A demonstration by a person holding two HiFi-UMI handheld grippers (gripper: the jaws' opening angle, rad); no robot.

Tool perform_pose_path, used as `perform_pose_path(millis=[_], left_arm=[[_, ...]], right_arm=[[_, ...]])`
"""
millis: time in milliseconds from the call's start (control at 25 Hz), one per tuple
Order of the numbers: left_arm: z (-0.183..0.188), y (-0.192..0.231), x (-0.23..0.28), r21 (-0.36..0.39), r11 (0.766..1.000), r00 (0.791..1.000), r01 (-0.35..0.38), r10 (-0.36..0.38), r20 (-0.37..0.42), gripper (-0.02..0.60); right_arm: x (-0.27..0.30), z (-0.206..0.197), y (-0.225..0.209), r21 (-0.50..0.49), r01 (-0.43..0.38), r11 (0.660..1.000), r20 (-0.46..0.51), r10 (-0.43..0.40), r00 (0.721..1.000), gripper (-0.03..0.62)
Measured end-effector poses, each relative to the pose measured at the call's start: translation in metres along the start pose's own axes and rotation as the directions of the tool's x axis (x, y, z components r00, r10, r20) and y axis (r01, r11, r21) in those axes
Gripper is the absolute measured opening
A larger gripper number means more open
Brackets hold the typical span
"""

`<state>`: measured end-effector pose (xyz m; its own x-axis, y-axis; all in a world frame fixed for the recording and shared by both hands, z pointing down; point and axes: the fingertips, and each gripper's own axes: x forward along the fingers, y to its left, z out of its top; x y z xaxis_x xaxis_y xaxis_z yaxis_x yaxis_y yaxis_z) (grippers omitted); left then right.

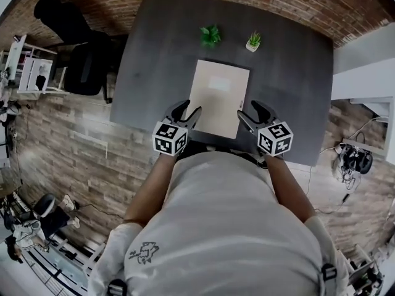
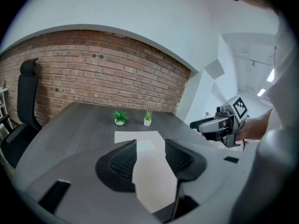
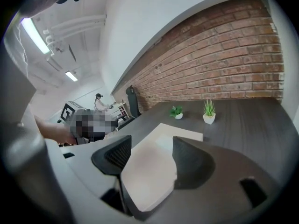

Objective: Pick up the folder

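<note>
Holding our black left gripper (image 1: 188,111) and right gripper (image 1: 246,113) with empty jaws apart, we flank the flat beige rectangular folder (image 1: 219,94) at the near edge of the dark grey table (image 1: 154,54).

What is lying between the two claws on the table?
The beige folder lies flat there, its near end between the left gripper and the right gripper. The head view shows it best.

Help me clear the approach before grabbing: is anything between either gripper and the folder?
Nothing visible does. The open left gripper and right gripper flank the folder at its near edge; two plants stand beyond its far edge.
</note>
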<state>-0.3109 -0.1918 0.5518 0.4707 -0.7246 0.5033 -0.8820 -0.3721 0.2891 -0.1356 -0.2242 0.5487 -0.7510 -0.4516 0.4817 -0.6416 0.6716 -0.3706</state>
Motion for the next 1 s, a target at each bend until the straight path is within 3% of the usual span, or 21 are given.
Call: perform_pose_path(millis=[480,1000], left_arm=[[-0.026,0.053,0.046,-0.038,0.993,0.978,0.109,-0.114,-0.173,0.229],[-0.076,0.087,0.079,-0.144,0.973,0.909,0.182,-0.222,-0.351,0.273]], right_arm=[[0.035,-0.046,-0.040,0.171,0.122,0.978,-0.140,-0.098,0.985,0.295],[0.068,-0.106,-0.061,0.333,0.179,0.926,-0.265,-0.090,0.960,0.314]])
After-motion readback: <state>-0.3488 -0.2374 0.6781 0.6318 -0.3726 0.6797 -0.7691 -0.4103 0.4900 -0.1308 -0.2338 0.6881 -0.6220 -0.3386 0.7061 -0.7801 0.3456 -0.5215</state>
